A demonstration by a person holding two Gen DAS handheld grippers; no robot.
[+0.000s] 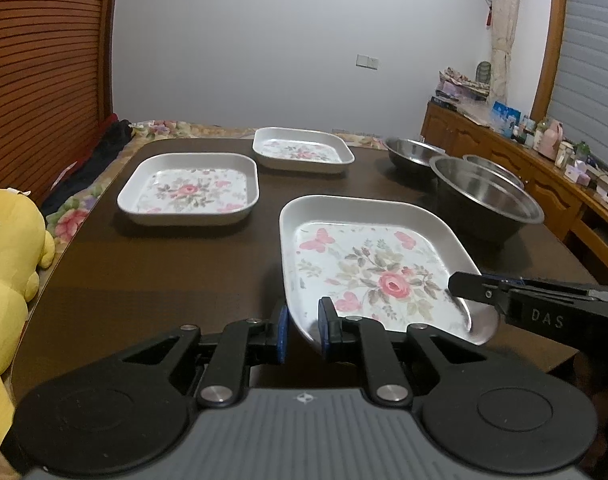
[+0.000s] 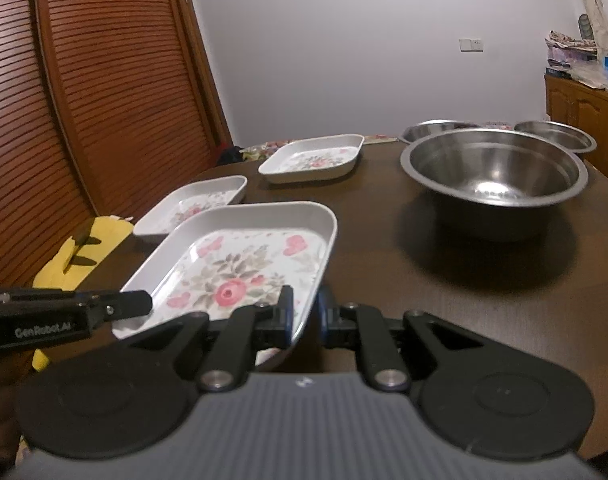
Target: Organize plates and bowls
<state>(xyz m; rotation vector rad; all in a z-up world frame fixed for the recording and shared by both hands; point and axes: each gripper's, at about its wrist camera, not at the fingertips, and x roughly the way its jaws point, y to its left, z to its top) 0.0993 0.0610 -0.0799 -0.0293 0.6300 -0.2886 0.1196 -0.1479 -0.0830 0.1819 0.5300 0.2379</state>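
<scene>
Nearest, the left tongs (image 1: 302, 330) pinch the near left rim of the floral plate (image 1: 368, 268), one blue pad outside the wall and one inside. The right tongs (image 2: 305, 312) pinch the same plate's near right rim in like manner, so the plate spans both tongs and sits tilted, its near edge lifted off the dark worktop (image 1: 163, 264). Just right of the held plate stands a large steel bowl (image 2: 494, 176), resting on the worktop. Beyond, to the left, lies a second floral plate (image 1: 189, 188); farther back, a third floral plate (image 1: 301, 150). Two smaller steel bowls (image 2: 556, 134) stand behind the large one. A yellow plush toy (image 1: 7, 276) lies off the worktop's left edge.
</scene>
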